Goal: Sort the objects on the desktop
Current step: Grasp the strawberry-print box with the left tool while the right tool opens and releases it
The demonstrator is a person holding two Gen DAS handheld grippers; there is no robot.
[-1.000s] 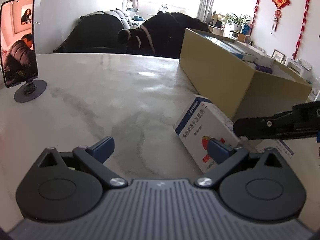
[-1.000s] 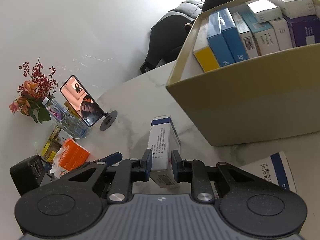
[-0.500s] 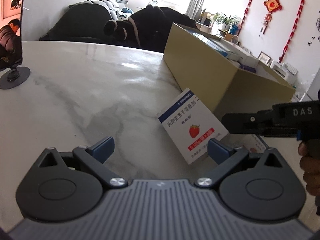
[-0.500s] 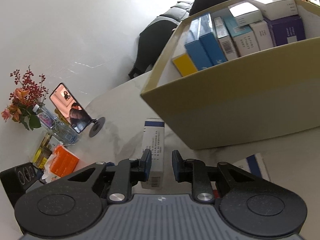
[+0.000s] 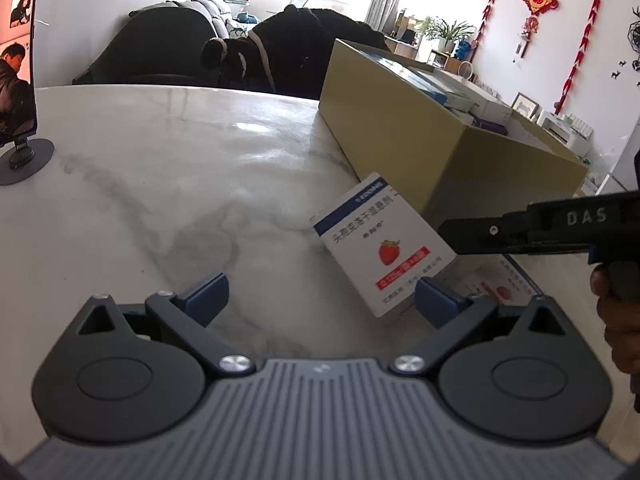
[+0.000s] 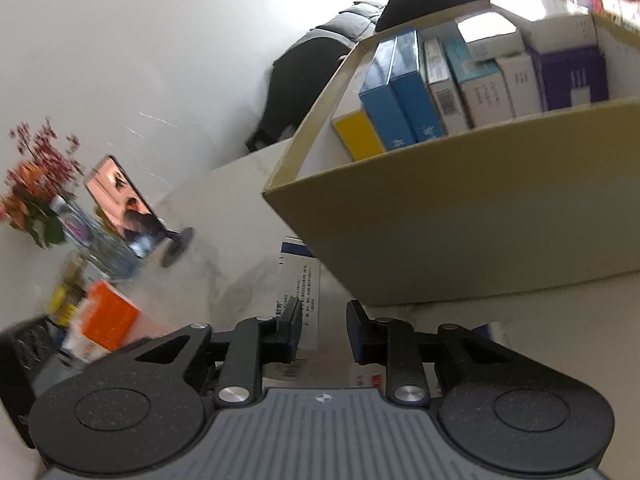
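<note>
A white medicine box [image 5: 384, 240] with a blue band and a strawberry picture stands tilted on the marble table [image 5: 180, 184], just in front of the cardboard box [image 5: 440, 148]. My right gripper [image 6: 324, 332] holds its narrow side [image 6: 302, 288] between its jaws, which are opening. The box sits by the left pad, with a gap to the right pad. In the left wrist view the right gripper [image 5: 460, 234] reaches in from the right to the box's edge. My left gripper [image 5: 322, 298] stands open near the box with nothing in it.
The cardboard box [image 6: 460, 216] holds several upright medicine boxes. Another white box [image 5: 504, 284] lies flat under the right gripper. A phone on a stand [image 6: 124, 204], flowers [image 6: 36, 188] and an orange box [image 6: 108, 316] stand at the left. A hand [image 5: 612, 312] grips the right tool.
The right gripper's pads were shut on the white box and have since parted from it. The box has tipped, showing more of its front face in the left wrist view.
</note>
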